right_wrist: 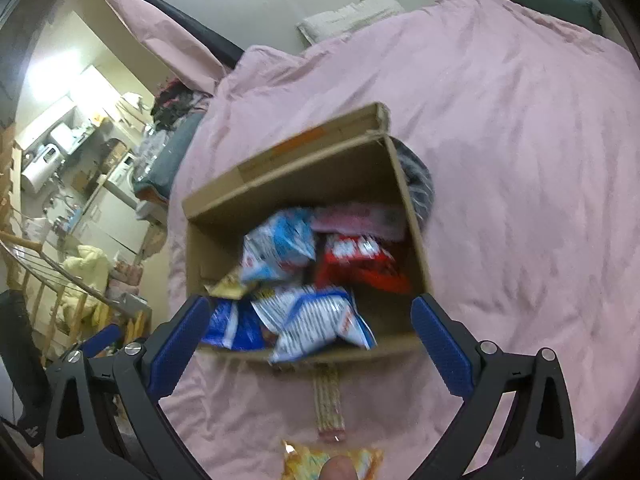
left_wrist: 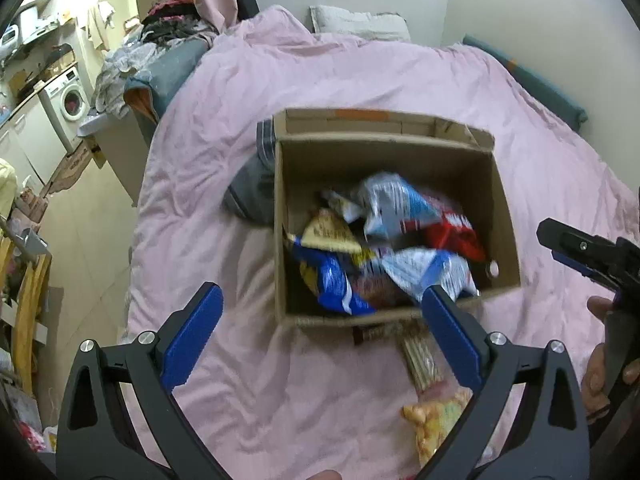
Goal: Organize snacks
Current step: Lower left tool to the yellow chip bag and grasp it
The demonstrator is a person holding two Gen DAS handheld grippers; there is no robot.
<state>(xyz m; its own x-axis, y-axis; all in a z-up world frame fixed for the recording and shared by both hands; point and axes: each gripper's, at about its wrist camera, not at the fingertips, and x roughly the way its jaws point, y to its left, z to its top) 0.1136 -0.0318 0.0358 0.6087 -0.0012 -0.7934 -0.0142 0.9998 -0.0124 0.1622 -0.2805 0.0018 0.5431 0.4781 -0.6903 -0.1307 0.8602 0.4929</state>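
Observation:
An open cardboard box (left_wrist: 384, 160) (right_wrist: 304, 184) sits on a pink duvet and holds several snack bags: blue-and-white bags (left_wrist: 400, 208) (right_wrist: 320, 316), a red bag (left_wrist: 456, 236) (right_wrist: 360, 264) and a dark blue bag (left_wrist: 332, 280). In front of the box, on the duvet, lie a packet of biscuit sticks (left_wrist: 420, 360) (right_wrist: 328, 400) and a yellow snack bag (left_wrist: 436, 420) (right_wrist: 320, 460). My left gripper (left_wrist: 323, 300) hovers open over the box's near edge, holding nothing. My right gripper (right_wrist: 310, 308) (left_wrist: 576, 252) is also open and empty, above the near edge.
The pink duvet (left_wrist: 360, 72) covers the whole bed, with a pillow (left_wrist: 360, 24) at the wall. A grey garment (left_wrist: 252, 188) lies against the box. Left of the bed are piled clothes (left_wrist: 172, 24), a washing machine (left_wrist: 72, 100) and a wooden rack (left_wrist: 24, 300).

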